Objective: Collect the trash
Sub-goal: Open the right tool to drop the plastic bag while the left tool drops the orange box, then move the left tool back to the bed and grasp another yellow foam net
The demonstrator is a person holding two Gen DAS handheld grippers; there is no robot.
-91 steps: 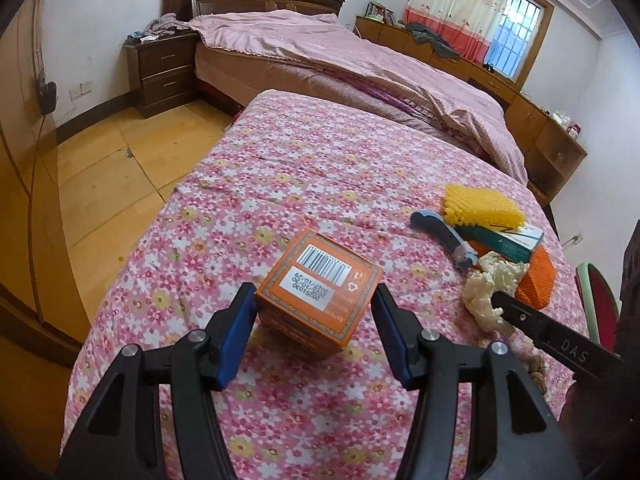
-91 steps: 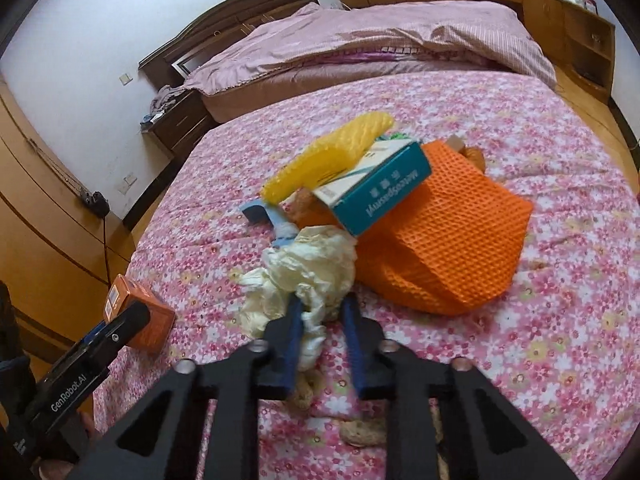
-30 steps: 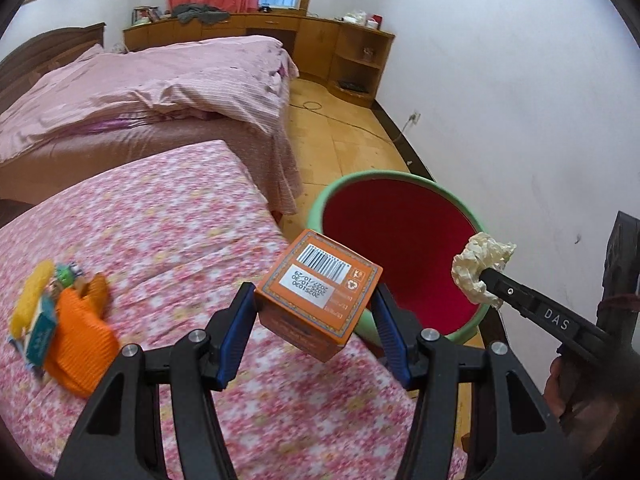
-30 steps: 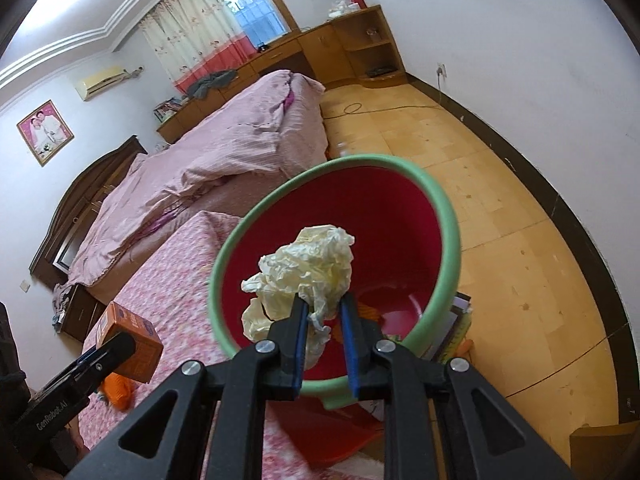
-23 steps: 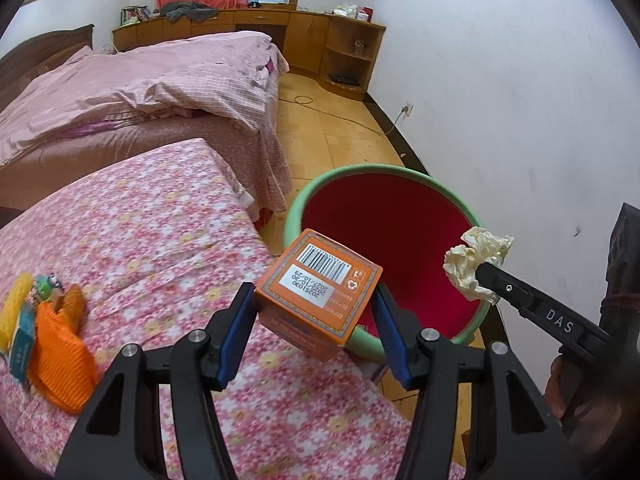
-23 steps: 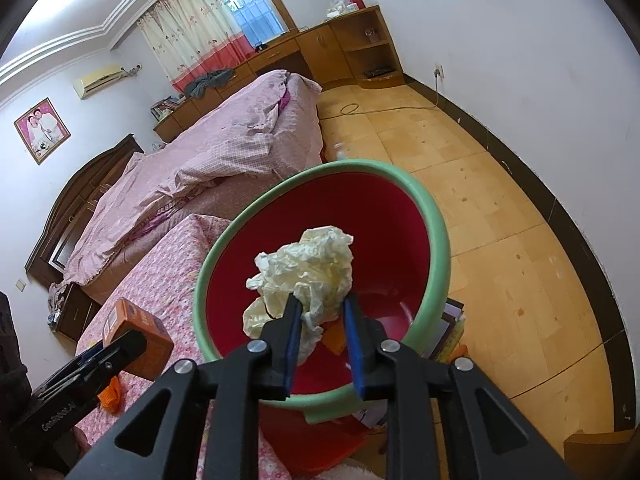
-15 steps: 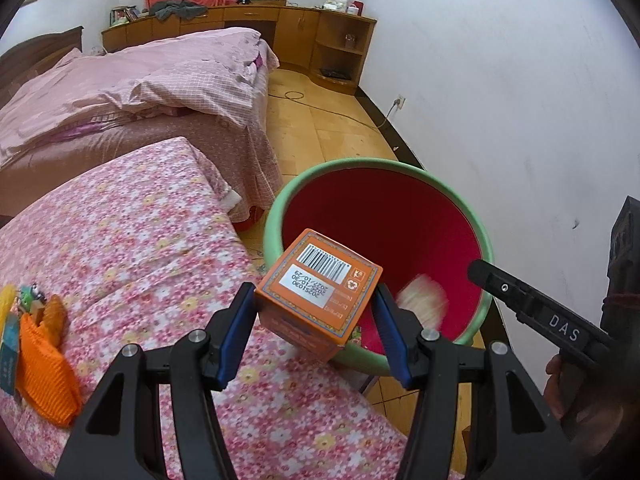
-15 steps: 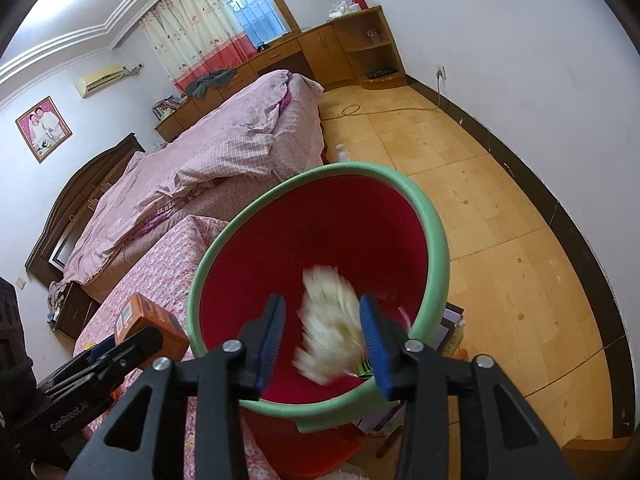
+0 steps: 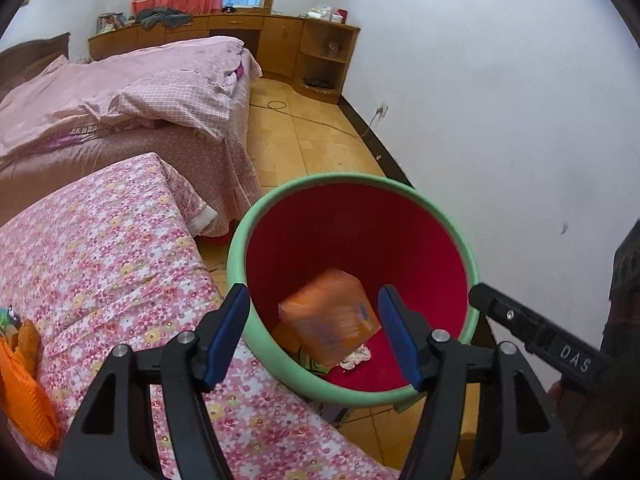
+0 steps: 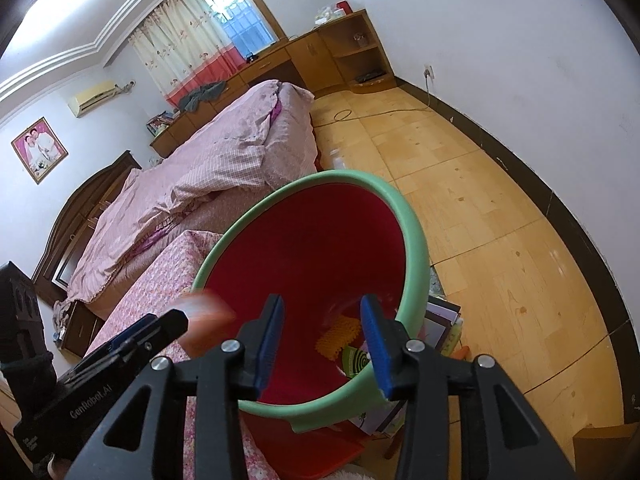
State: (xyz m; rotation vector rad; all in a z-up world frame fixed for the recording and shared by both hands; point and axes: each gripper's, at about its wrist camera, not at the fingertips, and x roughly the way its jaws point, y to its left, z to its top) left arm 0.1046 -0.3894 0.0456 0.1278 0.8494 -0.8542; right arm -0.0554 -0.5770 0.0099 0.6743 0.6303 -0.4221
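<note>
1. Left tongs [image 9: 314, 328]: jaws opening, wide apart, over the near rim of the bin [image 9: 400, 186]. Nothing is gripped.
2. Box [image 9: 330, 316]: orange, blurred, inside the bin mouth between the blue pads but clear of both.
3. Right tongs [image 10: 322, 344]: jaws partly open and empty, pointing down into the bin [image 10: 416, 240].
4. Bin: red inside, green rim, standing on the floor just beside the corner of the flowered bed [image 9: 112, 264]. Its rim overlaps the bed edge in the left view.
5. Bin contents: a pale crumpled wad [image 9: 358, 356] at the bottom; a yellow mesh piece [image 10: 338, 338] and a green printed pack [image 10: 356, 360] beside it.
6. On the bed, at its far left edge: an orange mesh item [image 9: 22, 396].
7. Surroundings: flat papers or books [image 10: 442, 320] lie under the bin; a second bed [image 9: 120, 96] with a pink quilt stands beyond, wooden cabinets [image 9: 280, 44] along the far wall, and a cable [image 9: 320, 120] on the floor.
8. Each pair of tongs appears at the edge of the other's view, close alongside.
</note>
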